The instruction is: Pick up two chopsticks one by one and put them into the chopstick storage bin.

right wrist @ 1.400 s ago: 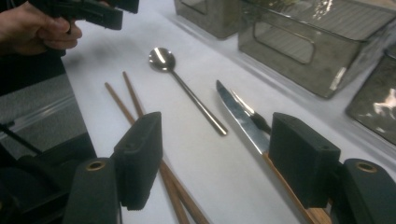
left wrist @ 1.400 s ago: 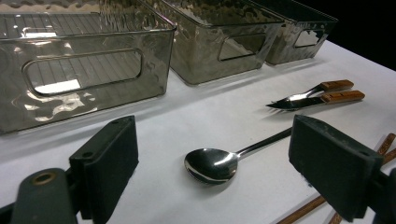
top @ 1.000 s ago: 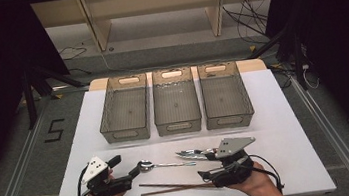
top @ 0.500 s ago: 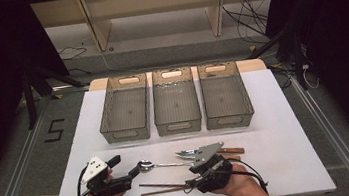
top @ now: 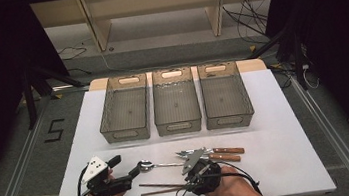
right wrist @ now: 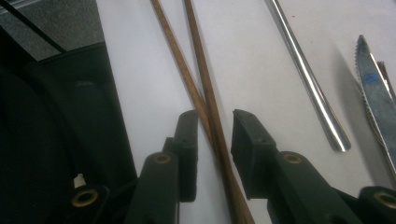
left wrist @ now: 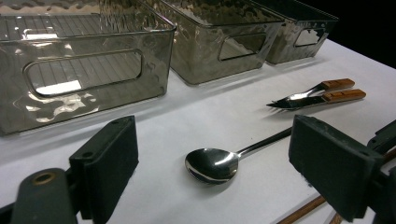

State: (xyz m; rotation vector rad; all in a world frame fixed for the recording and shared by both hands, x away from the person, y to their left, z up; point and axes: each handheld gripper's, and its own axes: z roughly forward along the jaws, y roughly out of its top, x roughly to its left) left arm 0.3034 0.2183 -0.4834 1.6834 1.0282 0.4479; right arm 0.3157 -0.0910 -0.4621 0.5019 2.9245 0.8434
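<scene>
Three bins (top: pixel 175 103) stand side by side behind a spoon (top: pixel 158 165), knife and fork (top: pixel 219 154), with chopsticks (top: pixel 161 188) nearest.

Lighting: tabletop (top: pixel 285 114) brightly lit from overhead, surroundings left dark. Glare noted on spoon (left wrist: pixel 212 164) (soft shadow beneath). Near claw pads rendered blurred; high view slightly soft.
</scene>
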